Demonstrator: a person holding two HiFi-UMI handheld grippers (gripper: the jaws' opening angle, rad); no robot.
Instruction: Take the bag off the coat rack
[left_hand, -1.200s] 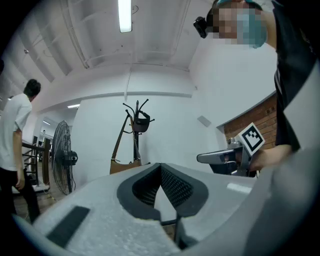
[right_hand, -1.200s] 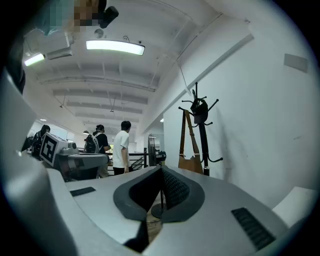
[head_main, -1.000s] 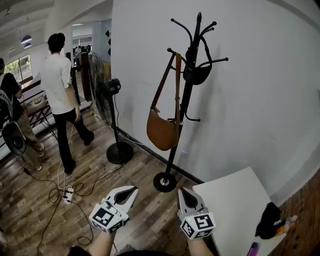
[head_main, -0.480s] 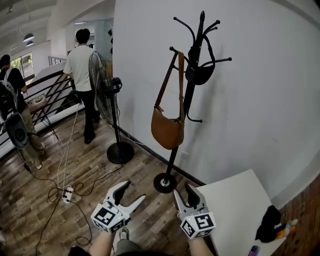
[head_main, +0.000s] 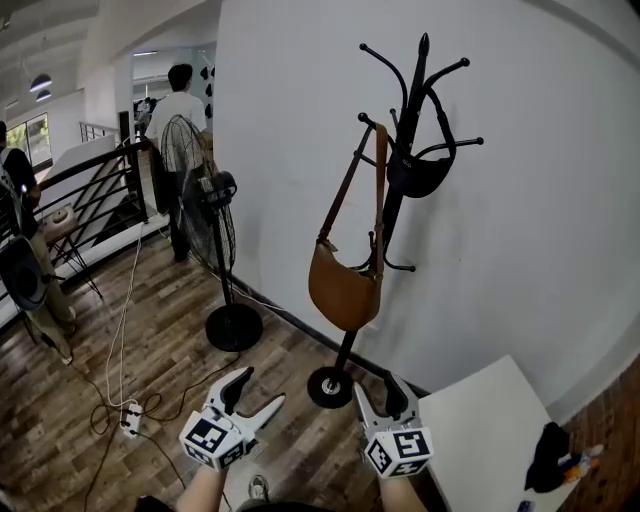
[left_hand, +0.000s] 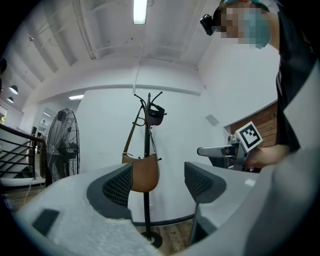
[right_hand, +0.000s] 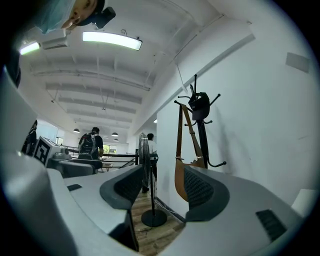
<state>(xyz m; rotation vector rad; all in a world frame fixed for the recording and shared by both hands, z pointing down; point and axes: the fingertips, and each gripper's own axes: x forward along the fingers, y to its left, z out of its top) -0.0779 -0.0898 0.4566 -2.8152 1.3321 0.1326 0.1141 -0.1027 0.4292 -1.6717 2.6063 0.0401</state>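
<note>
- My left gripper (head_main: 260, 388) is low in front of me, on the near side of the coat rack (head_main: 404, 196) and left of its base. It points forward and leans toward that base.
- Its jaws are opening and already stand wide, with only air between the pads.
- My right gripper (head_main: 377, 392) is level with it, just to the right of the rack's base, and points straight ahead. Its marker cube faces up at me.
- Its jaws are opening wide too, and nothing sits between them.
- A white table (head_main: 487, 415) stands right of the rack's base, its near corner close by my right gripper.
- The rack stands upright against the white wall, beyond both grippers.
- The brown bag (head_main: 345, 291) hangs on the rack's left side, its strap looped over an upper hook.
- Its long axis runs straight up and down, the strap rising along the pole and the rounded body lowest, beside the pole at about mid-height.
- The bag is well apart from both grippers, ahead and higher. Each gripper view frames it through the open gap.
- A black item (head_main: 420, 176) hangs from the top hooks, above the bag.
- A standing fan (head_main: 207, 203) is left of the rack, and a person (head_main: 178, 108) stands farther off beyond it.
</note>
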